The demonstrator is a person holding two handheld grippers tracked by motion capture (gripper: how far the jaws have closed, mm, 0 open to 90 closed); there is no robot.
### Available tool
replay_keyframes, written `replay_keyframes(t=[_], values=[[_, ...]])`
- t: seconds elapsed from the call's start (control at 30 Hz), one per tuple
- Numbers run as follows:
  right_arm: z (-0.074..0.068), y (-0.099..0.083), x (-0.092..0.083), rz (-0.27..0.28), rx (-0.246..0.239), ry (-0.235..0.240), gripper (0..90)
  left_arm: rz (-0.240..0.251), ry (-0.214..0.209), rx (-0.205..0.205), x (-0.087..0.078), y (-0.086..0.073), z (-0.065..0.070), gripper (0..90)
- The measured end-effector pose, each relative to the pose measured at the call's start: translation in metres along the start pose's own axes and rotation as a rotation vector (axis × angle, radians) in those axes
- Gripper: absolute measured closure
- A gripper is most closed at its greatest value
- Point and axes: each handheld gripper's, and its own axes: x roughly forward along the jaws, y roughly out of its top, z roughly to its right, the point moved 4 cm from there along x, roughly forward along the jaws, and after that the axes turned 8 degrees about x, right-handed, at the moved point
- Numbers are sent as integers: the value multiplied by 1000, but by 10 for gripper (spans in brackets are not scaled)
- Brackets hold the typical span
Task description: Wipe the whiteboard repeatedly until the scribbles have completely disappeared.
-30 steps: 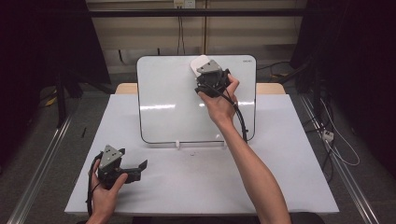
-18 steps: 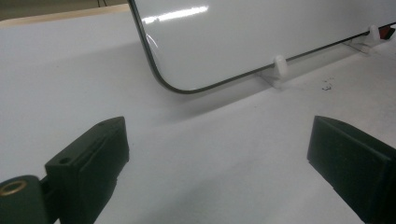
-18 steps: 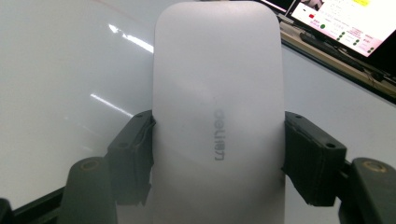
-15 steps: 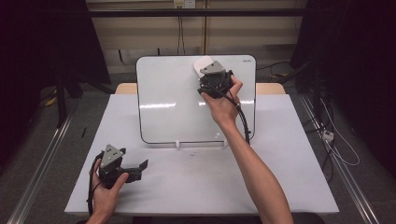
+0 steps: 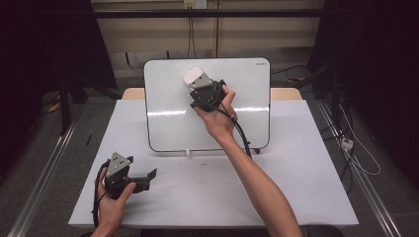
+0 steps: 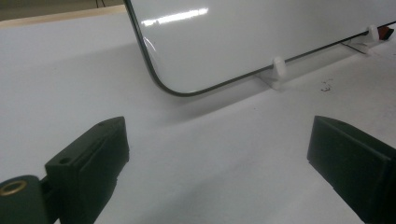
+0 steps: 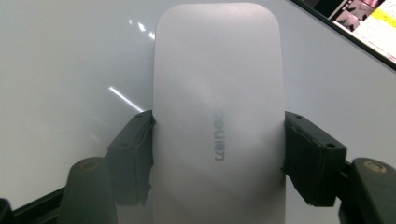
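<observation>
Here the eraser sits clamped between both jaws

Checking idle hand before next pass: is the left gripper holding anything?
No. The left gripper has its jaws standing wide apart with just bare white table between them, short of the whiteboard.

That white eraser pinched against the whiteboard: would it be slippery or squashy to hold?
The eraser looks rigid: its edges stay straight between the right gripper jaws. Its smooth shell seems somewhat slippery. It probably glides easily over the glossy whiteboard.
</observation>
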Motion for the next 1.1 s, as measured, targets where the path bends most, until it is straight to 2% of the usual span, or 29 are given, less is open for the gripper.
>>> replay_keyframes(t=[0.13,0.23,0.43,0.67,0.97,1.0,1.1], values=[[-12,3,2,4,-5,15,318,0,-1,4,-1,0,0,55],[-22,7,5,-1,-30,23,318,-2,1,-3,-1,0,0,55],[-27,15,9,-6,-50,31,318,3,7,-2,-3,0,-2,55],[-28,22,11,-6,-51,23,317,7,8,-9,-4,-1,-2,55],[-23,28,12,-6,-27,16,318,7,10,-10,-6,-2,-4,55],[-20,28,12,0,-23,-1,318,9,11,-12,-7,-2,-4,55],[-14,28,11,-6,-4,-11,318,7,14,-15,-7,-3,-5,55]])
